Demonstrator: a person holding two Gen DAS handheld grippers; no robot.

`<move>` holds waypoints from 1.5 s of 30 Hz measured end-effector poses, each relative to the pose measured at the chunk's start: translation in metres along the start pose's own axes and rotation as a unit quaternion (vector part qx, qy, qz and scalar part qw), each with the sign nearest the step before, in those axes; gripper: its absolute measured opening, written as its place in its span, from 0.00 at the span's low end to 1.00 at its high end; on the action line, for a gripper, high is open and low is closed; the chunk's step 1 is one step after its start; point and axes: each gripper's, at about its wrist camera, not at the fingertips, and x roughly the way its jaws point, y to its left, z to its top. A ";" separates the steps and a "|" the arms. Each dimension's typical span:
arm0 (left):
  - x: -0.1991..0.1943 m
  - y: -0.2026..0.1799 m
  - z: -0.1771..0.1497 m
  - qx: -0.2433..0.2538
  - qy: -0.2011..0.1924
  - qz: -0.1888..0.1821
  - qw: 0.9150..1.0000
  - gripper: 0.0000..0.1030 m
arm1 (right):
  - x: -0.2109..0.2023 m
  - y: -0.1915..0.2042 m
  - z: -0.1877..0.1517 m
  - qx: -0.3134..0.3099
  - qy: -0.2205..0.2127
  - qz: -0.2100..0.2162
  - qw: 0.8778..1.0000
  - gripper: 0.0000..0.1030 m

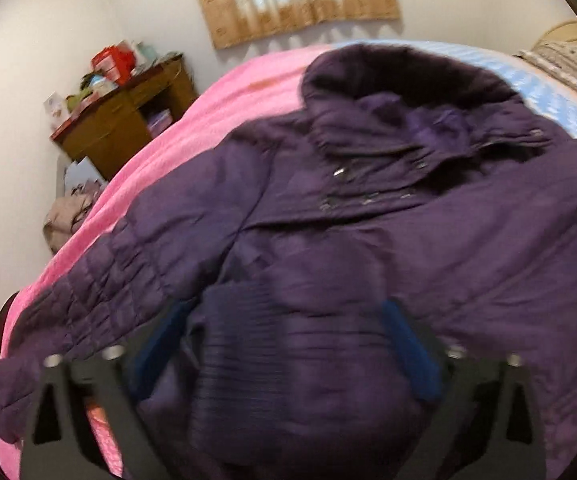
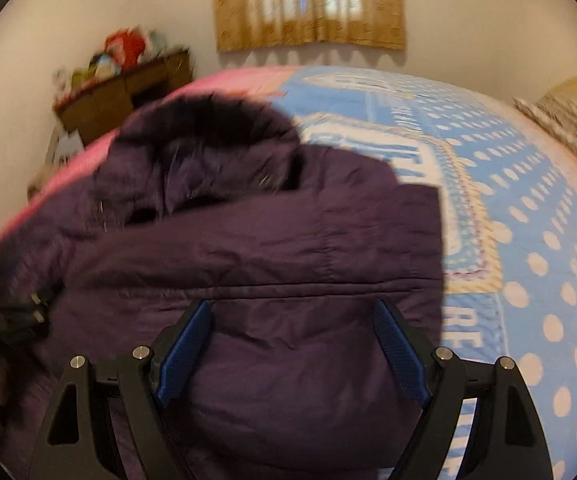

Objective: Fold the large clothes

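1. The left tongs [image 1: 284, 344] are seen spread wide, with blue pads [image 1: 406, 350] on either side of a ribbed cuff [image 1: 248, 344]; the blur hides whether the pads touch it, and nothing is seen pinched.
2. The right tongs [image 2: 292, 344] are also held spread, their blue pads [image 2: 186, 346] standing apart above the smooth purple fabric, which is not gripped.
3. The purple padded jacket [image 1: 368, 220] is laid out on the bed, with a quilted sleeve [image 1: 100, 276] stretched toward the left of the left wrist view.
4. Its dark fur-trimmed hood [image 2: 208, 128] is seen at the far end, away from both tongs.
5. The bed is covered by a pink blanket [image 1: 192, 120] on the left and a blue dotted quilt [image 2: 528, 208] on the right.
6. A patterned pillow [image 2: 564, 128] is placed at the far right edge.
7. A cluttered wooden cabinet [image 1: 124, 116] is set against the wall beyond the bed, and a curtained window [image 2: 308, 8] is seen above.
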 end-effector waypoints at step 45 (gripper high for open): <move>0.009 0.002 -0.011 -0.025 0.026 -0.006 0.999 1.00 | 0.065 0.091 0.015 -0.053 0.061 0.039 0.996 0.91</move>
